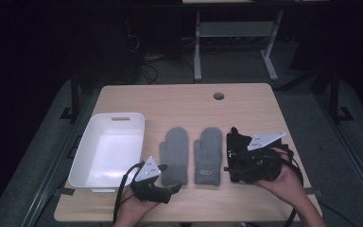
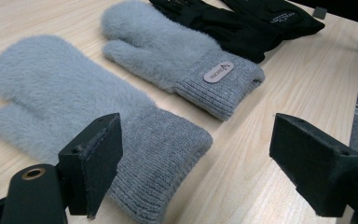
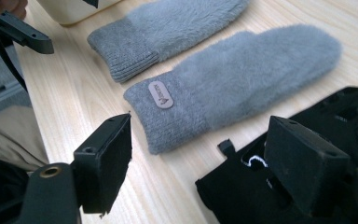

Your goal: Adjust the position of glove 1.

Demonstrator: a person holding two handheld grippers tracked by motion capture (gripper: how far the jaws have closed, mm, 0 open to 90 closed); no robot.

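Bench [image 1: 179, 99], wooden. Two grey mittens side by side at centre, cuffs near: left mitten [image 1: 174, 155], right mitten [image 1: 208, 153] with a small label on its cuff. Black gloves [image 1: 238, 146] just right of them. White tub [image 1: 108, 149] at left. Left tongs [image 2: 196, 163] released, hovering just before the left mitten's cuff. Right tongs [image 3: 200, 163] released, above the black gloves' near edge, nothing gripped.
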